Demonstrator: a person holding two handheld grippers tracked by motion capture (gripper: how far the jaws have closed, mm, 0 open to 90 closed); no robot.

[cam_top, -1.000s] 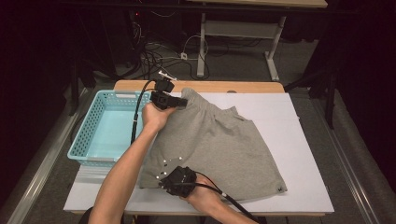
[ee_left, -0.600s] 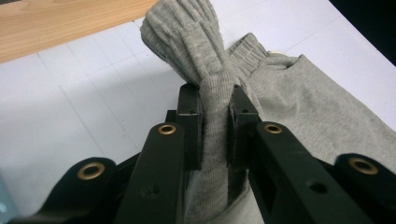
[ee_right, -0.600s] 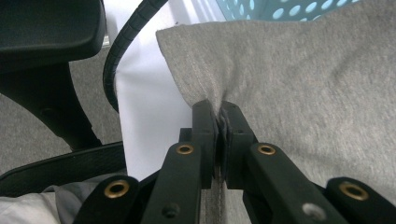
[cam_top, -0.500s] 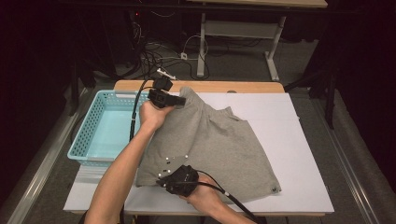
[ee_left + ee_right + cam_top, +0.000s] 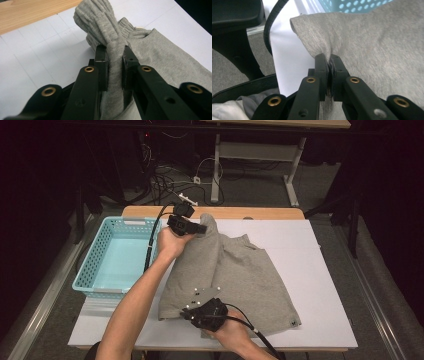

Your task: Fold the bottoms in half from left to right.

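Sweater is lying flat beside the basket, long axis running away from the person. Left gripper is pinching the far cuff w/ jaws clamped. Right gripper is nipping the near hem, jaws pressed together.

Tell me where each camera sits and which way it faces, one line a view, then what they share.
High view: above the person's side, looking forward and down on the table, basket and grey sweater; both forearms rise from the bottom.
Left gripper view: rides the left gripper, looking along its jaws, clamped on bunched ribbed cloth.
Right gripper view: rides the right gripper, looking along its jaws, pinching the sweater's edge; the basket lies beyond.
Shared: all show the sweater and white tabletop.
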